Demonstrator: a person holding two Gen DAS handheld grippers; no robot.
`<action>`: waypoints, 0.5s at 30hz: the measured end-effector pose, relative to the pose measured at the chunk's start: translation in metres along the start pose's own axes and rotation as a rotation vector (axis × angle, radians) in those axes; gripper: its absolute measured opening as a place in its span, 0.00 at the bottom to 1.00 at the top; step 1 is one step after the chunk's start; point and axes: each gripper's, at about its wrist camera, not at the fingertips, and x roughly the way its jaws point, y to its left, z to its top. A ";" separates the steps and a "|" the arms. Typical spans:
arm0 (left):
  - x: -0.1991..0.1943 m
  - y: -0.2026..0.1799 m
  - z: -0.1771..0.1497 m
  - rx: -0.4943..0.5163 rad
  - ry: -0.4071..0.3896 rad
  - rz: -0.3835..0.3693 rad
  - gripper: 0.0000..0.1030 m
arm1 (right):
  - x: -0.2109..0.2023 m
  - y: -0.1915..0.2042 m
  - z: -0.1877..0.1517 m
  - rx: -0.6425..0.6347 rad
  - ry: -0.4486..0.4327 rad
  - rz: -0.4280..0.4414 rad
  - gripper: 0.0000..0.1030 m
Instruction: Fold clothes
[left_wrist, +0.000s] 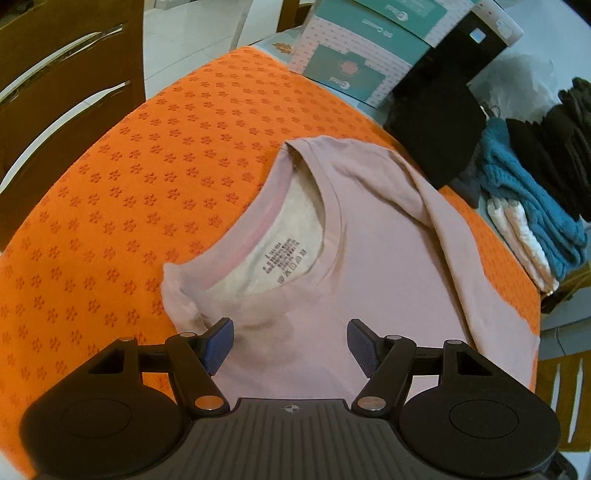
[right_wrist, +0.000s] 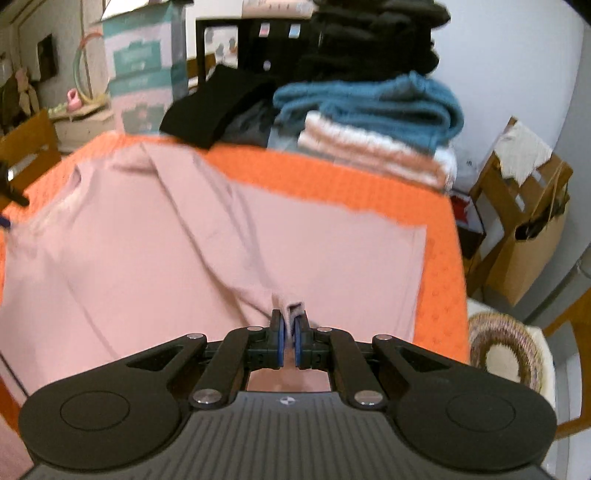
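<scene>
A pale pink T-shirt (left_wrist: 369, 258) lies on the orange patterned cloth (left_wrist: 129, 184), neckline and printed label facing up. My left gripper (left_wrist: 291, 332) hovers open just below the collar, its blue pads apart with nothing pinched between them. In the right wrist view the same pink T-shirt (right_wrist: 166, 251) spreads across the orange cloth (right_wrist: 332, 181). There my right gripper (right_wrist: 290, 328) is shut on a small bunched fold of the shirt's fabric, and creases run from that fold up towards the shoulder.
A stack of folded clothes, teal knit (right_wrist: 369, 99), white-and-peach towel (right_wrist: 369, 147) and dark items (right_wrist: 369, 37), sits at the cloth's far edge. Patterned boxes (left_wrist: 354, 48) stand behind. A wooden chair (left_wrist: 55, 92), a paper bag (right_wrist: 532, 251) and a woven basket (right_wrist: 506, 350) flank the table.
</scene>
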 end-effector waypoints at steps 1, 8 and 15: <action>-0.001 -0.001 -0.001 0.004 0.000 -0.001 0.68 | 0.001 0.001 -0.005 0.004 0.008 0.003 0.07; 0.001 0.001 -0.004 0.005 0.015 -0.012 0.68 | -0.003 0.004 -0.021 0.026 0.042 0.007 0.08; 0.004 0.001 0.001 0.028 0.011 -0.052 0.68 | -0.019 0.000 -0.025 0.087 0.064 -0.044 0.15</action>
